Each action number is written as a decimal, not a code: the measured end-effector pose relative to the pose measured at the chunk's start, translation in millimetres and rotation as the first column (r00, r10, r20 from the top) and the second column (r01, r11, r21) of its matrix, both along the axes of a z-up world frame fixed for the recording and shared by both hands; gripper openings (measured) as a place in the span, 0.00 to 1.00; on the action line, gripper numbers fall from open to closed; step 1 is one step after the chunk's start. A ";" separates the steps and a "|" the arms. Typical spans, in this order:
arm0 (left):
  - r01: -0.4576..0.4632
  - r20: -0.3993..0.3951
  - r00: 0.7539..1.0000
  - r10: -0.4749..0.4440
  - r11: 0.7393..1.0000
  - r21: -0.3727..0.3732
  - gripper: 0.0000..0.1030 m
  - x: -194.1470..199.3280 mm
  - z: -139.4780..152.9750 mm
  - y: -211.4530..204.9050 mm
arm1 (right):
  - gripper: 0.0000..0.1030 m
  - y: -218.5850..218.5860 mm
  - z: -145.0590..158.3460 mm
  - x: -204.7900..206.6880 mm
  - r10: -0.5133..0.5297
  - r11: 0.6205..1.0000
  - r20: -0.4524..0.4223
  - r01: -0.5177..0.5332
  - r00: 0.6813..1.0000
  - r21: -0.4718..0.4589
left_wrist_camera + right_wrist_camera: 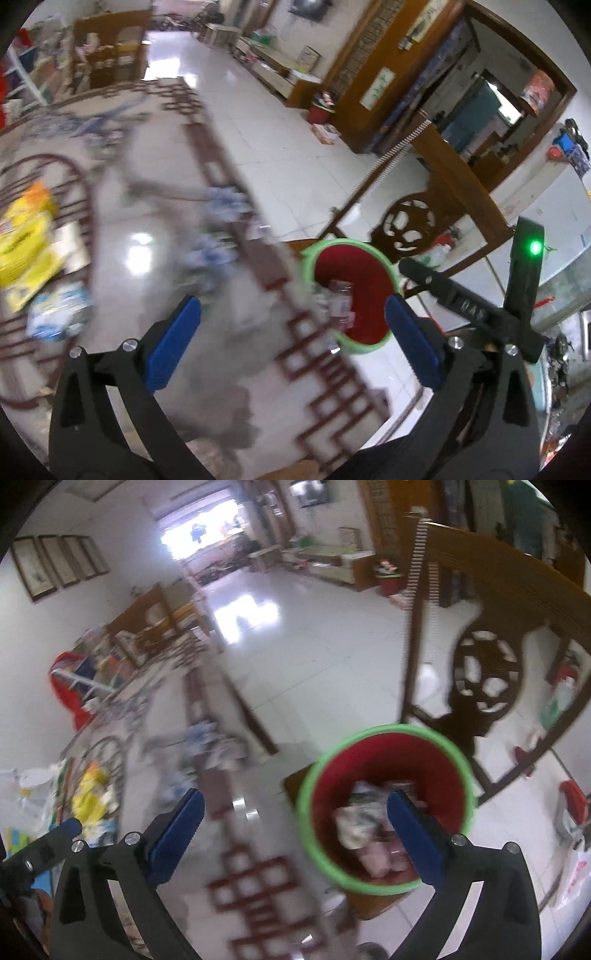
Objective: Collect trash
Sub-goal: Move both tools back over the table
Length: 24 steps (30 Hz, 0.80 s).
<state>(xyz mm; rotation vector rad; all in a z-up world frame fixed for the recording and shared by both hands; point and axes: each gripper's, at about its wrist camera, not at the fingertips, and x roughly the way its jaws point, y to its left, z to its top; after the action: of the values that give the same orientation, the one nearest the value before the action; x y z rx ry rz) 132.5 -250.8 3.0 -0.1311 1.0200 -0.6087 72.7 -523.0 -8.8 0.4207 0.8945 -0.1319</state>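
Observation:
A red bin with a green rim (369, 273) stands beside the table's right edge; in the right wrist view the bin (384, 760) holds crumpled wrappers (364, 823). My left gripper (291, 325) is open and empty above the patterned glass table (155, 206). A clear crumpled wrapper (338, 301) shows at the bin's near rim. My right gripper (295, 814) is open and empty, its right finger over the bin's mouth. Yellow packaging (26, 236) and a blue-white wrapper (57, 314) lie on the table at the left. Both views are blurred.
A carved dark wooden chair (487, 672) stands behind the bin. Blue-white wrappers (221, 206) lie along the table's right edge. The other gripper's black body (480, 306) shows at the right in the left wrist view. Shiny tiled floor (314, 646) stretches beyond.

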 end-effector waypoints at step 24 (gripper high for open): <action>-0.277 -0.080 0.953 0.291 0.949 0.152 0.95 -54.2 -71.2 243.3 | 0.93 251.5 -14.7 48.9 0.423 0.897 -0.067 -0.428 0.904 -0.109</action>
<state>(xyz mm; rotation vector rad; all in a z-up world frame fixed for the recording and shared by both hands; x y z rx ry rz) 78.4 -7.5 -68.2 -0.1834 1.1145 -0.2685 121.6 -271.4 -23.5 0.1006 0.9953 0.2094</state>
